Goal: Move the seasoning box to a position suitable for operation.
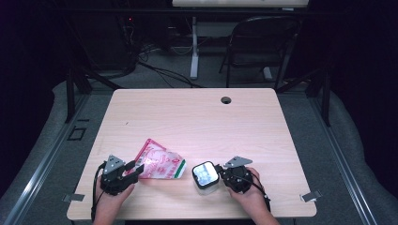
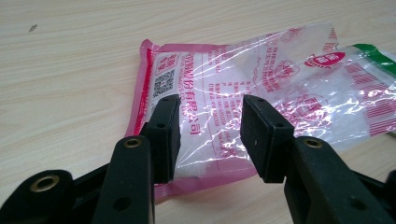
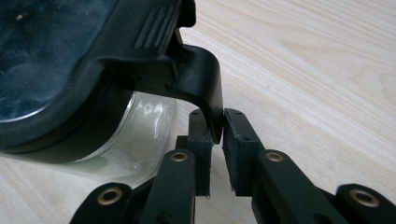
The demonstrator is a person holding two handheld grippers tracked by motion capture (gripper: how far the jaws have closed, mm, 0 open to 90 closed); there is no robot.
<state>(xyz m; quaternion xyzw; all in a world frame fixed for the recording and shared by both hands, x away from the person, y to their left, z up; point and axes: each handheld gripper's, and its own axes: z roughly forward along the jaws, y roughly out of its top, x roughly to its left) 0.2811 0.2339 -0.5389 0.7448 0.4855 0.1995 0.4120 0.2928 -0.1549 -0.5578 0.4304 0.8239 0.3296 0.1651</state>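
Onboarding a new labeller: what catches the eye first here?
The pink-printed plastic bag lying flat near the table's front edge, with the left gripper open over its end. Right of it, a clear container with a black lid, whose side latch the right gripper pinches.

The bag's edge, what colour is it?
Pink, on the clear bag with red print; clearest in the left gripper view.

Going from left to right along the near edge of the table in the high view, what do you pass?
Left gripper → pink plastic bag → lidded clear container → right gripper.
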